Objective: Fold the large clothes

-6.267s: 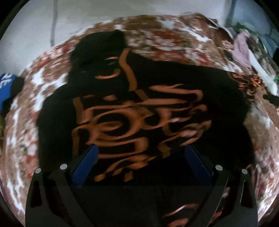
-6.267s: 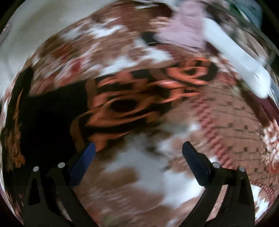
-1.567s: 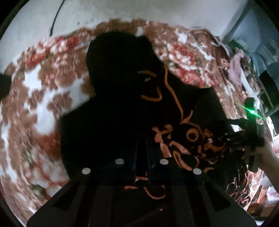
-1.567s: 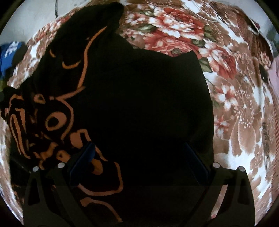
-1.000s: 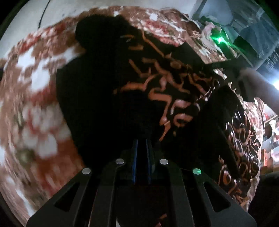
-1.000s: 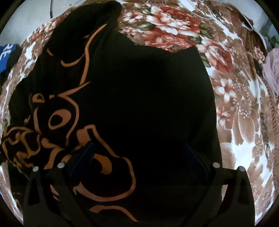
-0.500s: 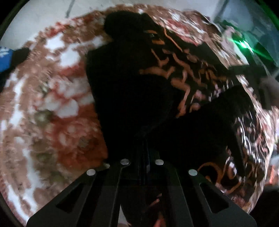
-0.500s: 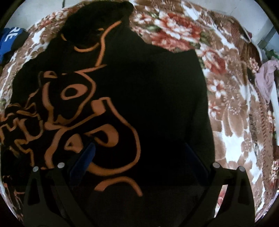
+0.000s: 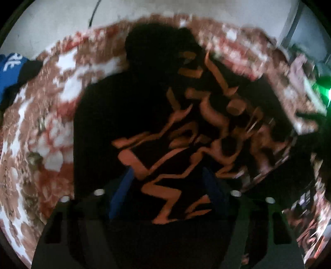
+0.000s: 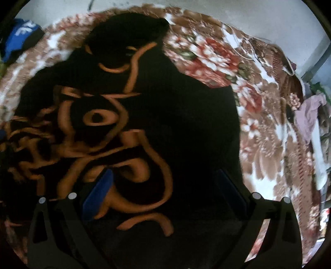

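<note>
A large black hooded garment with orange line print (image 9: pixel 186 128) lies on a floral blanket (image 9: pixel 45 132); its hood points to the far side. It also fills the right wrist view (image 10: pixel 165 115), with plain black cloth on the right half. My left gripper (image 9: pixel 167 186) is open above the printed near part, with nothing between its blue pads. My right gripper (image 10: pixel 163 186) is open over the near part of the garment, also empty.
A blue cloth (image 9: pixel 10 68) lies at the far left edge of the blanket and also shows in the right wrist view (image 10: pixel 22 35). A pile of pinkish clothes (image 10: pixel 310 118) lies at the right. A pale wall (image 10: pixel 227 14) stands behind the bed.
My left gripper was shut on the garment and carried it across; it has opened and let go. The printed part now lies folded over. My right gripper stayed open.
</note>
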Available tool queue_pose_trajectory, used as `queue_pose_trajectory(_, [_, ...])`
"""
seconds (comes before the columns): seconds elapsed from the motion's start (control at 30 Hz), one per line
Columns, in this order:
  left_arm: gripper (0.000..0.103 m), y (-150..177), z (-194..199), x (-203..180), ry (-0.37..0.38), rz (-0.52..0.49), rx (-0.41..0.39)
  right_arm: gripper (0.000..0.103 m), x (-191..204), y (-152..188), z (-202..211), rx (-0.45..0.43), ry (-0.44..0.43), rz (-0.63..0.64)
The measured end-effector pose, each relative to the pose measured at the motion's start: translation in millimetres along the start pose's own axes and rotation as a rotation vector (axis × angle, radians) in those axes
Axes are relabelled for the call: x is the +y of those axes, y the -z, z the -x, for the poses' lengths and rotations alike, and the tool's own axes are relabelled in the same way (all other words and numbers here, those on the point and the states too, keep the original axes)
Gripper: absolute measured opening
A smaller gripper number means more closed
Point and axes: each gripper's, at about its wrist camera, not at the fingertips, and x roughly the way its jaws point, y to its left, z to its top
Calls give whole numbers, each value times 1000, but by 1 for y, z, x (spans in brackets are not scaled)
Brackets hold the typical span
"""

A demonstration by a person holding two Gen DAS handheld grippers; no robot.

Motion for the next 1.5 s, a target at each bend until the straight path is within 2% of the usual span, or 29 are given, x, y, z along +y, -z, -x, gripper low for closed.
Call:
queue_pose_trajectory(0.03, [52,4,-5,5,-5,-3,17,98,-5,0,-9,12,7,-4])
queue_pose_trajectory(0.13, [51,17,-15,14,5,-55,27,98,-28,4,-37,22,74,-16])
queue_pose_trajectory(0.23, [52,22,-18,6,-12,-158,11,98,-57,14,-53,28,-22,-86])
queue_pose_trajectory(0.43, [53,21,-24,4,-24,-191,13,98,-70,30,-59,-10,-93,-71])
queue_pose_trajectory(0.5, [58,15,-24,2,-28,-178,35,98,-70,29,-54,-17,-93,-82])
queue_pose_trajectory(0.57, [78,7,-14,-3,-17,-160,49,98,-68,25,-43,-20,-71,-74])
queue_pose_trajectory(0.6, [83,3,-8,-5,-10,-155,45,98,-64,23,-35,-27,-67,-68])
queue_pose_trajectory(0.67, [96,-5,8,-13,-48,-157,23,98,-61,20,-19,-48,-68,-53])
queue_pose_trajectory(0.83, [98,-28,41,-19,-141,-127,-28,98,-51,5,18,-95,-112,-29])
queue_pose_trajectory(0.93, [98,-44,52,-16,-209,-118,-70,98,-45,-9,32,-112,-145,-28])
queue_pose_trajectory(1.1, [98,-76,48,-2,-222,-82,-100,98,-49,-51,36,-140,-178,-49])
queue_pose_trajectory(1.2, [98,-105,38,13,-169,-43,-123,98,-58,-88,18,-129,-213,-83])
queue_pose_trajectory(1.37, [98,-162,13,60,-28,74,-152,98,-67,-142,-14,-119,-308,-106])
queue_pose_trajectory(1.5, [98,-199,-19,89,17,73,-127,98,-63,-187,-51,-88,-329,-79])
